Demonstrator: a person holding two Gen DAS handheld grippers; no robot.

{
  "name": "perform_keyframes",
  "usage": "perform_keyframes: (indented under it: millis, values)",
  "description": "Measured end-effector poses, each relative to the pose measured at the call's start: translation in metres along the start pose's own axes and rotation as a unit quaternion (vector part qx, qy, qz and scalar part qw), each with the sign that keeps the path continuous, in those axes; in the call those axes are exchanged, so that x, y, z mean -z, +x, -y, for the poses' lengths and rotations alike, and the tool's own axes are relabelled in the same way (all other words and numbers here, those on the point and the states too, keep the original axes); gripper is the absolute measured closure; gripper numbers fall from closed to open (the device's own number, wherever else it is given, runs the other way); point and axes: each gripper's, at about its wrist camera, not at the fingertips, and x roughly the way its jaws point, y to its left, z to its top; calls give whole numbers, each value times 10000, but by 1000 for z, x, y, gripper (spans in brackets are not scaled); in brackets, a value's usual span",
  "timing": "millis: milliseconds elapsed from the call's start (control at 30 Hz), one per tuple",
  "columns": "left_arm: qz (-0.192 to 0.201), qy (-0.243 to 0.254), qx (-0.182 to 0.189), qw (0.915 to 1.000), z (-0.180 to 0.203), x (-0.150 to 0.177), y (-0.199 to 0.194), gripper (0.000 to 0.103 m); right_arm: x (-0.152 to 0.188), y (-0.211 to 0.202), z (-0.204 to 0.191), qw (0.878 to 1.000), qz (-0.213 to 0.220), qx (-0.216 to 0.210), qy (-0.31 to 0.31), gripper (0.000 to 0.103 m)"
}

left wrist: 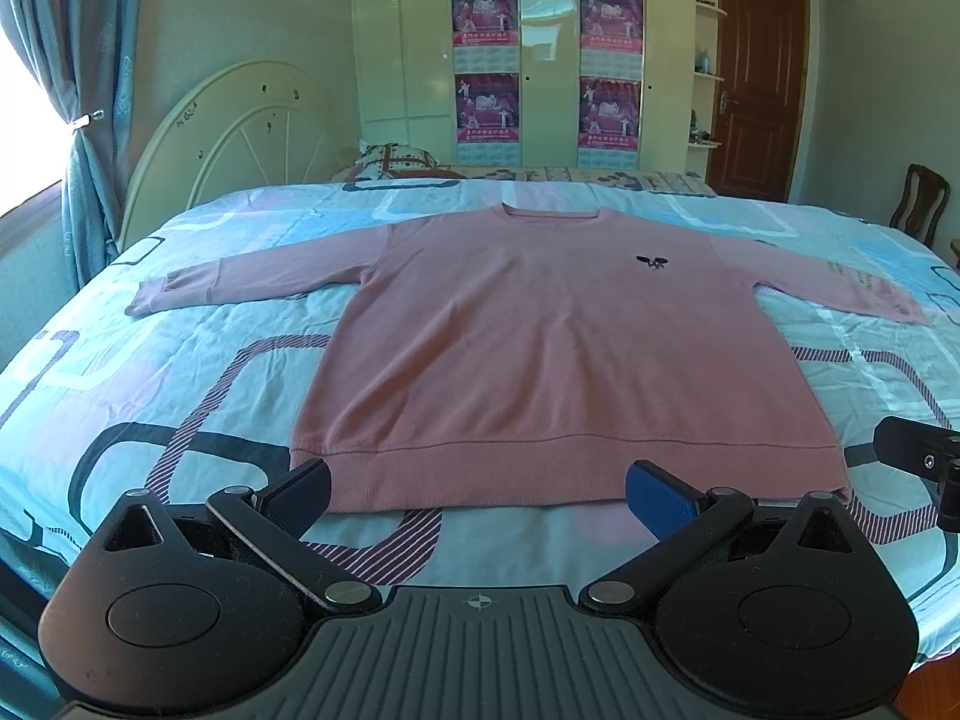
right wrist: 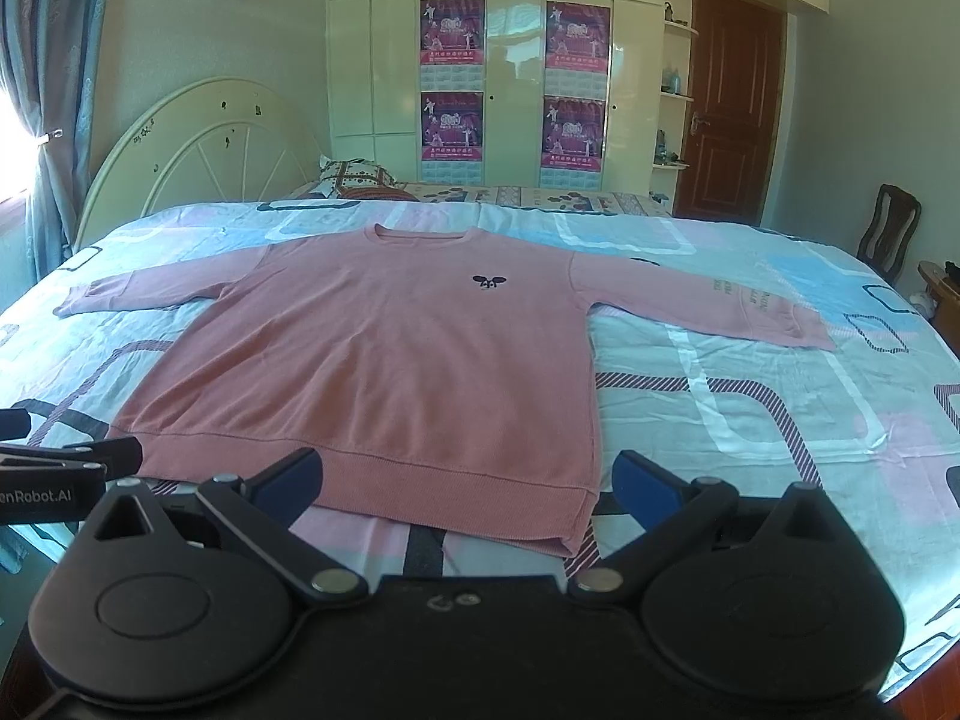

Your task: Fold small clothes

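A pink long-sleeved sweater (left wrist: 540, 348) lies flat and face up on the bed, collar away from me, both sleeves spread out sideways; a small dark emblem (left wrist: 651, 264) marks its chest. My left gripper (left wrist: 477, 495) is open, its fingers wide apart just in front of the ribbed hem, nothing between them. In the right wrist view the same sweater (right wrist: 384, 360) spreads left of centre, and my right gripper (right wrist: 468, 483) is open before the hem's right corner, holding nothing. The right gripper (left wrist: 924, 462) shows at the right edge of the left wrist view.
The bed (left wrist: 150, 372) carries a blue, pink and white patterned sheet. A curved cream headboard (left wrist: 240, 132) and a pillow (left wrist: 396, 159) sit at the far left. Wardrobes with posters (left wrist: 486, 66), a brown door (left wrist: 756, 90) and a wooden chair (left wrist: 918, 204) stand behind.
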Motion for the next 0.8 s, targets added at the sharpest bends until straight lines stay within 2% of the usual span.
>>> perform_keyframes:
  millis: [800]
  values:
    - [12,-31,-30,10000,-8,8,-6,0,1,-2,-2,10000,3,9,-21,0]
